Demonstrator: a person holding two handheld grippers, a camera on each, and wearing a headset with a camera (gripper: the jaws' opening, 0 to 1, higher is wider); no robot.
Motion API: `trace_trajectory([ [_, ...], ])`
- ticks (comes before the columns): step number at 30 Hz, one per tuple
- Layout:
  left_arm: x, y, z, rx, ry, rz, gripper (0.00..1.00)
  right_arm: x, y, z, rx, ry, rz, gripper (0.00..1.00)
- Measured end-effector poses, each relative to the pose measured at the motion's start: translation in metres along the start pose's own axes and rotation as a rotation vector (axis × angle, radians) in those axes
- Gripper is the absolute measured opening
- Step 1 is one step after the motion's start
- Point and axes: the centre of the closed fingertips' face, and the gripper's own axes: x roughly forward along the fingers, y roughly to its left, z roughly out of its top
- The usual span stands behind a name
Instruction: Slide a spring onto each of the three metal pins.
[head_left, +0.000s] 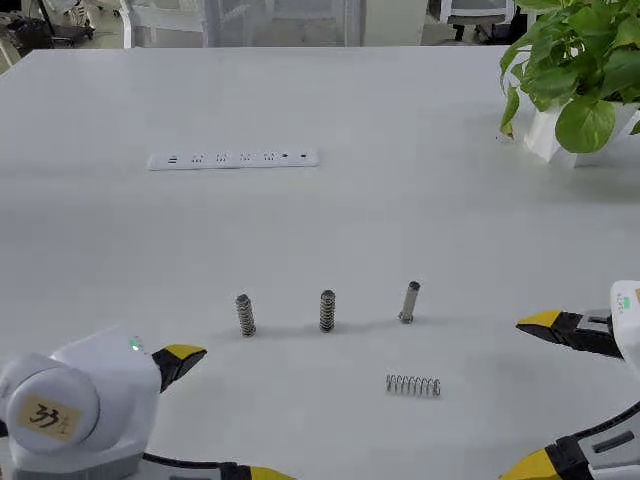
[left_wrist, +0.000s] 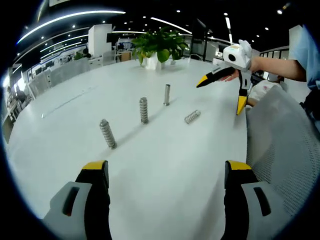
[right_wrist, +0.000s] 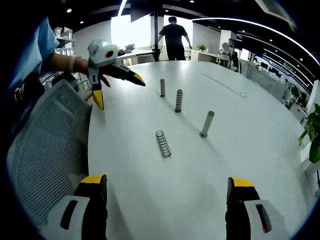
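Being held open and empty: left gripper (left_wrist: 166, 167) and right gripper (right_wrist: 167, 181), flanking the spring (head_left: 413, 385) near the table (head_left: 450, 200) front edge, probably being staged for the bare pin (head_left: 409, 301).

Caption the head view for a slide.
Left pin and middle pin spring-fitted; right pin bare, the loose spring lying just in front of it.

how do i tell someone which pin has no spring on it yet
On the white table, look nearer the person than the power strip for a row of three upright metal pins. Take the end pin on the side of the potted plant, with a loose spring lying flat just before it. Unlike its two neighbours, it is a smooth bare rod wearing no spring.
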Motion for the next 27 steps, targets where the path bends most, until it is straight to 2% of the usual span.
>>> trace_trajectory([
  [6,0.017,-0.012,0.011,0.087,0.009,-0.064,0.91,0.0,0.0,0.003,0.009,-0.021,-0.007,0.99],
  [11,0.035,-0.021,0.018,0.131,0.016,-0.112,0.86,-0.004,0.0,0.001,0.016,-0.03,-0.015,0.99],
  [16,0.052,-0.032,0.021,0.152,0.012,-0.153,0.81,-0.008,0.0,0.0,0.025,-0.04,-0.026,0.99],
  [20,0.062,-0.037,0.024,0.157,0.007,-0.166,0.77,-0.007,0.002,-0.002,0.044,-0.054,-0.03,0.99],
  [27,0.073,-0.039,0.036,0.181,0.0,-0.181,0.65,-0.005,0.006,-0.006,0.067,-0.061,-0.027,0.99],
])
